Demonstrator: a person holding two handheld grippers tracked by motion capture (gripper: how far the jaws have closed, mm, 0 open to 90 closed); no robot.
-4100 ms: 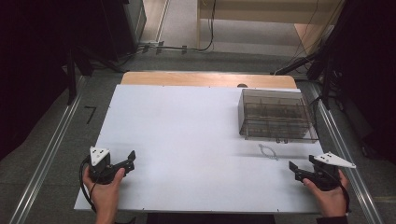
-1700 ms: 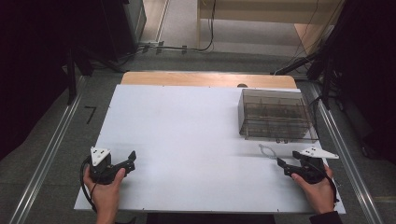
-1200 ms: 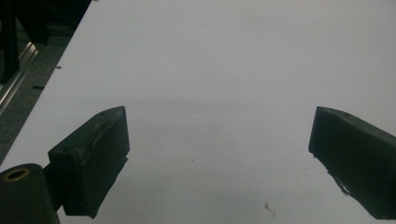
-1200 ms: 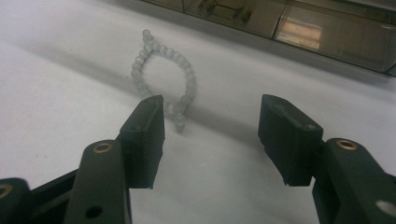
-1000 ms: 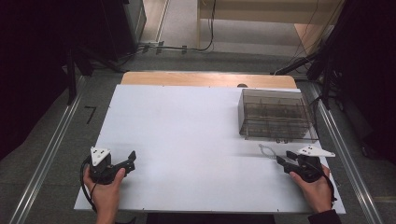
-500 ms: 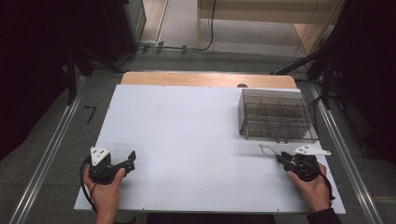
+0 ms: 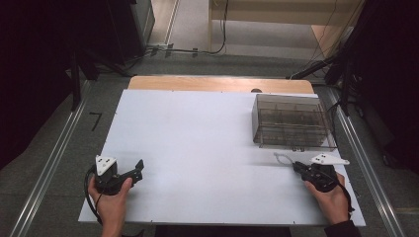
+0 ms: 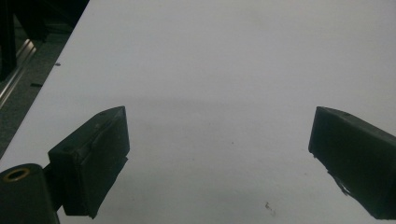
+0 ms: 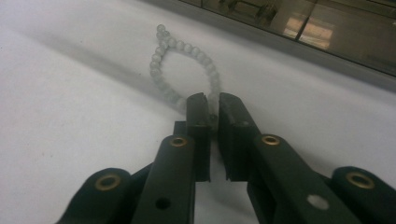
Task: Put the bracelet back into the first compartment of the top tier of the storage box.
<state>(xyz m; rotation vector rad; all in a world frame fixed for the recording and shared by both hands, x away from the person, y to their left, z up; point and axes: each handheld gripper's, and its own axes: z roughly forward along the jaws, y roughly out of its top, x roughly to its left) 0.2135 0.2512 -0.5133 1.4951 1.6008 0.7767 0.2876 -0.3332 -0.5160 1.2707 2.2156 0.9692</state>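
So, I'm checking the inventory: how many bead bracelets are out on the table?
1: the bead bracelet lies on the white table before the clear organizer box, pinched by the right gripper. More may sit unseen in the box.

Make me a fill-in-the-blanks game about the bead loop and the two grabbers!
1. The right gripper has its jaws closed on the ____ bracelet.
2. The left gripper has its jaws ____, with nothing between them.
3. The bracelet lies on the white table just in front of the clear ____.

Missing words: bead; open; box
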